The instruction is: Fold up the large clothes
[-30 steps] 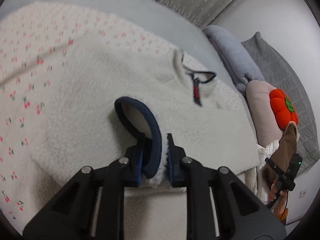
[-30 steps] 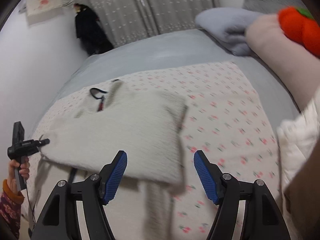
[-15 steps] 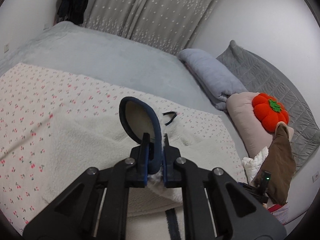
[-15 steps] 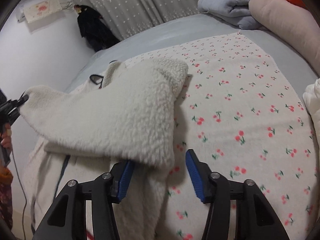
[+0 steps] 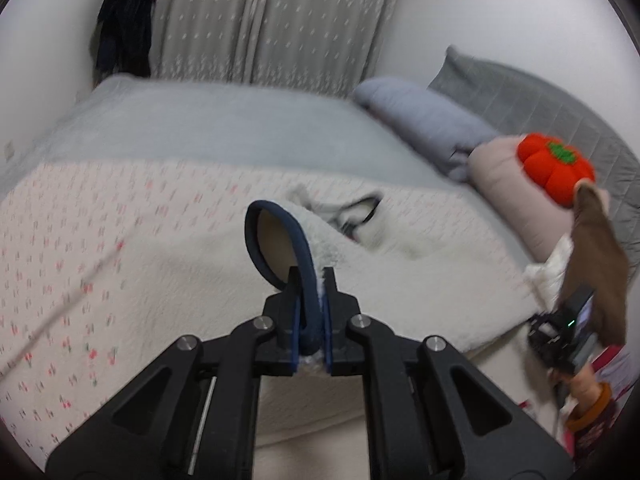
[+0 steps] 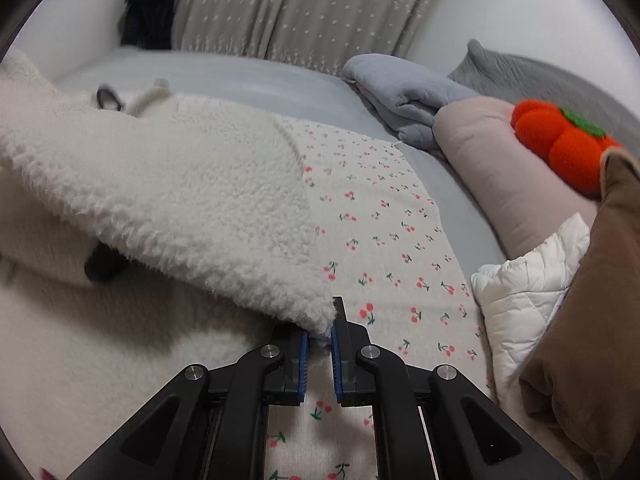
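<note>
A cream fleece jacket (image 5: 420, 280) lies on the cherry-print sheet (image 5: 80, 248) on the bed. My left gripper (image 5: 311, 280) is shut on its navy-trimmed sleeve cuff (image 5: 306, 264), which loops up above the fingers. In the right wrist view the fleece jacket (image 6: 180, 200) is lifted along its near edge, with the sheet (image 6: 380, 220) showing to its right. There my right gripper (image 6: 320, 336) has its jaws closing tight, the blue pads pinching the jacket's near corner. The collar with its dark loop (image 5: 362, 216) lies at the far side. A hand holds the right gripper (image 5: 560, 332) at the right.
A folded grey blanket (image 6: 404, 96), a pink bolster (image 6: 500, 168) and an orange pumpkin plush (image 6: 560, 144) line the right side. A white quilted garment (image 6: 528, 280) and a brown one (image 6: 592, 300) lie near right. Grey bedcover (image 5: 220, 120), curtains and dark hanging clothes (image 5: 124, 20) stand behind.
The right gripper dropped to the jacket's near corner and shut on it. The left gripper closed fully on the cuff and lifted it, tilting up so more of the room shows.
</note>
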### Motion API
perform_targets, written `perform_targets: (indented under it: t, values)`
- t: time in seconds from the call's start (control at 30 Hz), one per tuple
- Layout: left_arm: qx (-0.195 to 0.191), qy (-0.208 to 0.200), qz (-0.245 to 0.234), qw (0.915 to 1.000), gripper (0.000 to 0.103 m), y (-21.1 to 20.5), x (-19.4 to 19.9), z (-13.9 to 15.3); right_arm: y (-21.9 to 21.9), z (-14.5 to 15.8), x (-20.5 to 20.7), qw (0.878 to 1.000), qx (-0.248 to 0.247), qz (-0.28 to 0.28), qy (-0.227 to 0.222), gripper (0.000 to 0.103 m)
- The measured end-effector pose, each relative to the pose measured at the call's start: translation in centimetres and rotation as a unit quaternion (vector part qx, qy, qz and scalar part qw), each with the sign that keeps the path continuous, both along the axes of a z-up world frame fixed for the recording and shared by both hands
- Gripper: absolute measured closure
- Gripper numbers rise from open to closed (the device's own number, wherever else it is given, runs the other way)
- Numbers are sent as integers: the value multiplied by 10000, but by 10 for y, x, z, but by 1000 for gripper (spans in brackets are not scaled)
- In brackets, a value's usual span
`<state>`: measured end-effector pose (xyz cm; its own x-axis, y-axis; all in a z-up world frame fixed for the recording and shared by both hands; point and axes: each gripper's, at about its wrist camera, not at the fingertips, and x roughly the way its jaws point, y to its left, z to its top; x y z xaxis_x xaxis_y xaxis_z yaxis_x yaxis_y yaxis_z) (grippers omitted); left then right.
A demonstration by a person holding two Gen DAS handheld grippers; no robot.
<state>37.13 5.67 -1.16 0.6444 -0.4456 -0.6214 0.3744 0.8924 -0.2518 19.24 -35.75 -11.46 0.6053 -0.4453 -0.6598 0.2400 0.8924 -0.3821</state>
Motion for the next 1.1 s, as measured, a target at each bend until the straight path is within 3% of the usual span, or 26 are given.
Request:
perform_targets:
  t: [0.1, 0.13, 0.17, 0.27, 0.33, 0.4, 0.47, 0.57, 0.63, 0.7, 0.73, 0.77, 0.83, 0.97, 1.03, 1.1]
  values:
    - [389, 666, 214, 9968, 97, 21, 9, -74, 1, -10, 1, 9996, -177, 109, 203, 95]
    - [309, 909, 229, 9951, 96, 29, 9, -96, 0, -10, 1, 9994, -136, 184, 261, 95]
    - [-24, 858, 245, 9960, 96, 39, 4, -105, 0, -8, 1, 9991, -54, 308, 285, 94]
    - [-479, 972, 256, 9938, 92, 50, -1, -97, -6, 8, -16, 9948, 453, 858, 318, 87]
    - [-520, 1002, 112, 9935, 90, 52, -2, -88, -22, 23, -31, 9849, 1284, 1110, 349, 77]
    - [-681, 990, -2, 9928, 78, 56, -3, -75, -45, 42, -46, 9699, 2112, 1201, 124, 64]
    - [-952, 969, -13, 9907, 45, 60, 2, -63, -67, 59, -49, 9511, 2809, 1264, -222, 49]
    - [-1074, 1124, 113, 9878, 42, 56, 21, -61, -99, 72, -18, 9199, 3722, 1121, -521, 39]
    - [-938, 1440, 274, 9847, 42, 50, 34, -74, -115, 68, 20, 9089, 4029, 942, -528, 38]
    - [-650, 1611, 404, 9840, 58, 40, 40, -87, -131, 51, 63, 8931, 4434, 652, -389, 38]
    - [-563, 1579, 396, 9851, 85, 35, 41, -89, -137, 42, 79, 8826, 4658, 541, -326, 38]
    - [-539, 1516, 375, 9863, 94, 30, 40, -88, -143, 33, 92, 8711, 4887, 393, -298, 39]
    - [-645, 1128, 261, 9912, 98, 24, 31, -71, -152, 15, 117, 8488, 5277, 131, -296, 38]
    - [-864, -29, 41, 9962, 98, 26, 5, -18, -155, -1, 146, 8342, 5509, -38, -256, 38]
    - [-641, -82, 188, 9977, 98, 32, 12, -18, -152, -12, 160, 8318, 5549, -114, -52, 38]
    - [-381, 198, 489, 9979, 98, 42, 27, -37, -148, -20, 168, 8304, 5569, -177, 2, 38]
